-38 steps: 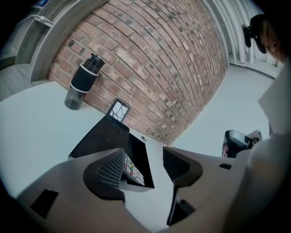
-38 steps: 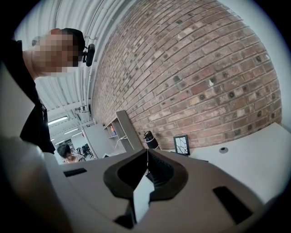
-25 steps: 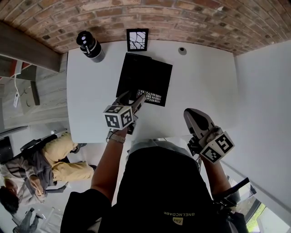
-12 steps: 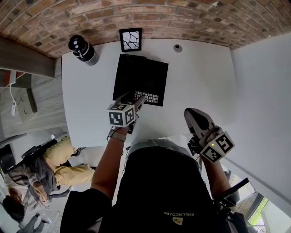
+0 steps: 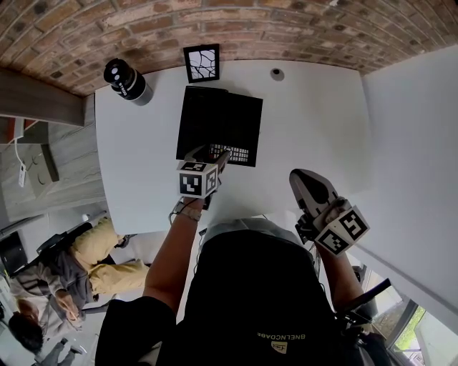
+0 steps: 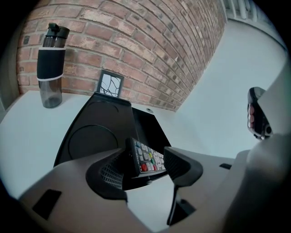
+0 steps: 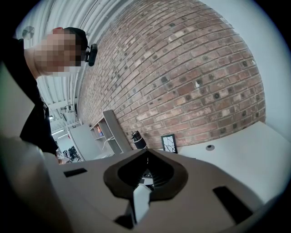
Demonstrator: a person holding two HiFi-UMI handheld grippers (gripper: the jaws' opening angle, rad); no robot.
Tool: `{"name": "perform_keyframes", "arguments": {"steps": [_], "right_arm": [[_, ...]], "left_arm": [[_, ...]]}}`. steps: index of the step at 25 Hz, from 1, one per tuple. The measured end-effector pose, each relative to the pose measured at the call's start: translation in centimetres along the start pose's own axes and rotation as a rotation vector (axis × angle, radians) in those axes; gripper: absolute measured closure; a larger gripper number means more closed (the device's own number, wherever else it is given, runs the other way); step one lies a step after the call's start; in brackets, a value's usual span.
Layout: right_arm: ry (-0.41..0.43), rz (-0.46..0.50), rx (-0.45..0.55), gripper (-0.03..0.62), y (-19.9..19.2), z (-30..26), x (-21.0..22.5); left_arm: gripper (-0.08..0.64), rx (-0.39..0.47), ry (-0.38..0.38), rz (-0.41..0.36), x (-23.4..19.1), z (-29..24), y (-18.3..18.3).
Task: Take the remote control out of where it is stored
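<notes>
We log the left gripper (image 5: 209,154) just above the middle of the head view, reaching over the lower edge of a black tray (image 5: 215,118) that lies on the white table (image 5: 315,121). In the left gripper view, its jaws are spread around the remote control (image 6: 146,158), one pad against each long side, so we record the left gripper (image 6: 148,162) as clamped on it. The remote control (image 5: 235,153) sits at the tray's lower right corner in the head view. In the left gripper view it is tipped up on one long edge, with its coloured buttons facing the right of the frame. The tray (image 6: 91,136) shows a round recess in its left part. The right gripper (image 5: 308,182) hangs at the lower right of the head view, well apart from the tray. In its own view the right gripper (image 7: 144,175) has its jaws pressed together with nothing between them. A dark bottle (image 5: 127,80) stands at the table's upper left, and a small framed picture (image 5: 202,63) leans against the brick wall (image 5: 215,21) just above the tray.
</notes>
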State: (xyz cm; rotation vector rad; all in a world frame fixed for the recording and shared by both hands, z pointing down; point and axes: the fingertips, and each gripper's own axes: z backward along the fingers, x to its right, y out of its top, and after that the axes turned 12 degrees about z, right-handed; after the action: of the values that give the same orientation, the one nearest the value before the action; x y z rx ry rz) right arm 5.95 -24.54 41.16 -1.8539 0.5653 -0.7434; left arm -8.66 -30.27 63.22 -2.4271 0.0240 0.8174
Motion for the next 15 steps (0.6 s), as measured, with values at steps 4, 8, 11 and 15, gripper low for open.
{"name": "perform_keyframes", "arguments": {"steps": [4,8,11,15], "right_arm": [[-0.002,0.004,0.000,0.588,0.0,0.0,-0.1],[-0.008,0.004,-0.001,0.588,-0.1,0.2,-0.1],[-0.013,0.005,-0.002,0.588,-0.3,0.4,0.0],[-0.017,0.005,-0.001,0.588,-0.4,0.6,0.0]], "left_arm": [[0.305,-0.007,0.018,-0.010,-0.1,-0.1,-0.1],[0.323,-0.010,0.018,0.006,-0.2,0.0,-0.1],[0.347,-0.003,0.007,0.036,-0.2,0.1,0.0],[0.354,-0.001,-0.041,0.061,0.8,0.3,0.0]]}}
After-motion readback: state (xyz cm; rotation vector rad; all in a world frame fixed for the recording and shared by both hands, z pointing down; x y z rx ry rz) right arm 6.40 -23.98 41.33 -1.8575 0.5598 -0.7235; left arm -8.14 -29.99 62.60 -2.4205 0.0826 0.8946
